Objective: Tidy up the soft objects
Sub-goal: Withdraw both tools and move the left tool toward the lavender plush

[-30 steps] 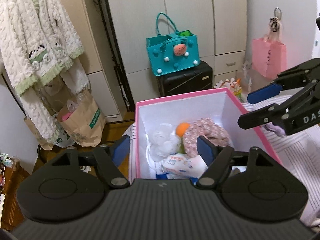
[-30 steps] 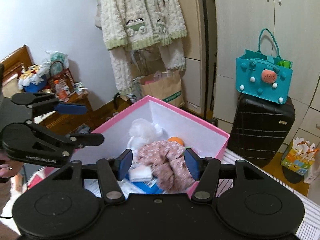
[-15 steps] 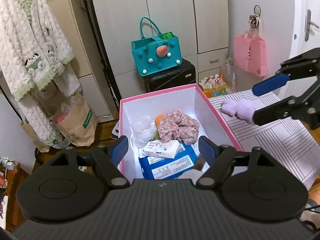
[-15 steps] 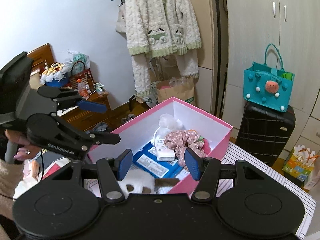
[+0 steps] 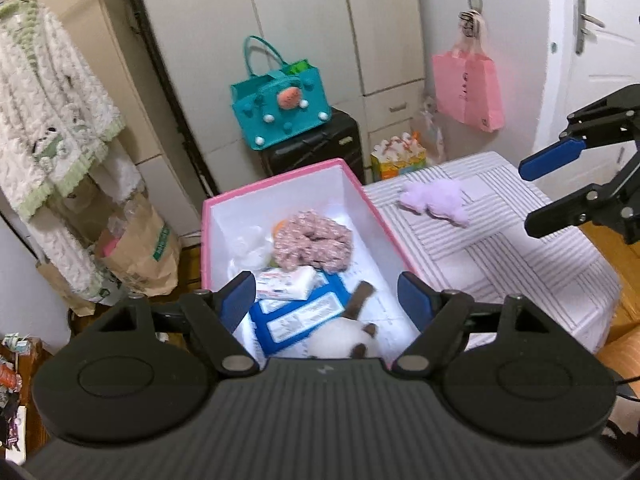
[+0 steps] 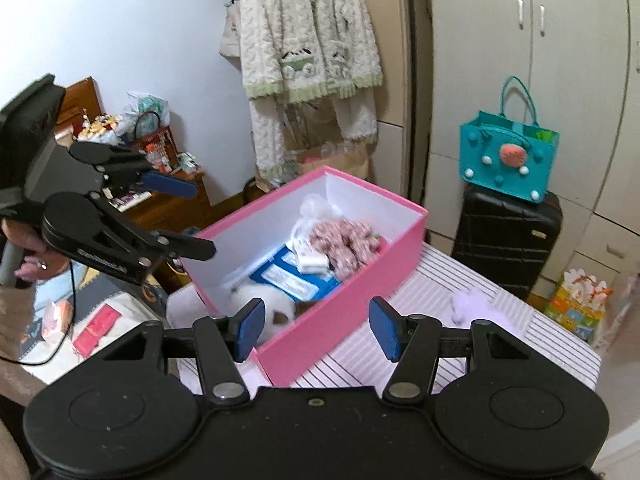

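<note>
Here, left gripper (image 5: 326, 294) jaws just widening (empty), right gripper (image 6: 316, 328) spread, pink box (image 6: 352, 280) below

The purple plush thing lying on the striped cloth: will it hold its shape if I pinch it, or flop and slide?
The purple plush looks fuzzy and lumpy, so it will probably squash between the pads and droop at the ends. It lies flat and sprawled on the striped cloth, so rolling seems unlikely. Pushed, it may drag or bunch the cloth instead of sliding.
</note>
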Demonstrator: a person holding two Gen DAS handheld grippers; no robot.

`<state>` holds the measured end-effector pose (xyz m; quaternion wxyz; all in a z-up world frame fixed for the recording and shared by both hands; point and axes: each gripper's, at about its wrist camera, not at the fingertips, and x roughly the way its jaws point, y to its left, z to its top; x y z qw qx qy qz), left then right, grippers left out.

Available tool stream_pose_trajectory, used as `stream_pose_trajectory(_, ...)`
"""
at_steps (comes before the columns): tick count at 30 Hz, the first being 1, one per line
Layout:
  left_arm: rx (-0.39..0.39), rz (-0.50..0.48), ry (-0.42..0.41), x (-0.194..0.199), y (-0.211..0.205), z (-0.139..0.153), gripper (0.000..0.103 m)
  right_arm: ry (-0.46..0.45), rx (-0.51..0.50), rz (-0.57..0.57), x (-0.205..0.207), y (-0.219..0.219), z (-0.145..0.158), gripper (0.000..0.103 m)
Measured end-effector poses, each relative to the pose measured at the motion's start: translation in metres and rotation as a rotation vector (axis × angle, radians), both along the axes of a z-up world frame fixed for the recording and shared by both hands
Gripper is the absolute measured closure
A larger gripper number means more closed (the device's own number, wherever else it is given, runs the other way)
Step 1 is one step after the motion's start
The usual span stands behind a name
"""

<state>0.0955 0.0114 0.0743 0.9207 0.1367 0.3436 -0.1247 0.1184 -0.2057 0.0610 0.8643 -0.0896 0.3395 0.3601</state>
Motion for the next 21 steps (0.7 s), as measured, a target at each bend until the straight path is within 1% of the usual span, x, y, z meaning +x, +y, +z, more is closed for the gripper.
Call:
stream_pose_trajectory(3, -0.013, -0.039, 0.037, -0.004, -0.011, -0.003, 0.025, 0.007, -0.004, -0.019, -0.007, -0.013, -0.006, 0.04)
stream_pose_trajectory(7, -0.007, -0.094, 0.077, -0.007, -0.03, -0.008, 0.025, 0.009, -0.001, -0.036, -0.015, -0.031, -0.015, 0.04)
stream_pose_trajectory(13, -0.013, -0.169, 0.114, -0.002, -0.063, -0.019, 0.025, 0.013, 0.016, -0.058, -0.023, -0.057, -0.029, 0.037)
stream_pose_trajectory(15, 0.001, -0.193, 0.113, 0.0, -0.074, -0.024, 0.025, 0.012, 0.017, -0.067, -0.023, -0.066, -0.035, 0.037)
stream_pose_trajectory(18, 0.018, -0.191, 0.12, 0.008, -0.086, -0.032, 0.025, 0.007, 0.01, -0.076, -0.02, -0.079, -0.044, 0.035)
stream_pose_trajectory(21, 0.009, -0.198, 0.129, 0.015, -0.097, -0.037, 0.025, -0.002, 0.008, -0.074, -0.016, -0.091, -0.051, 0.033)
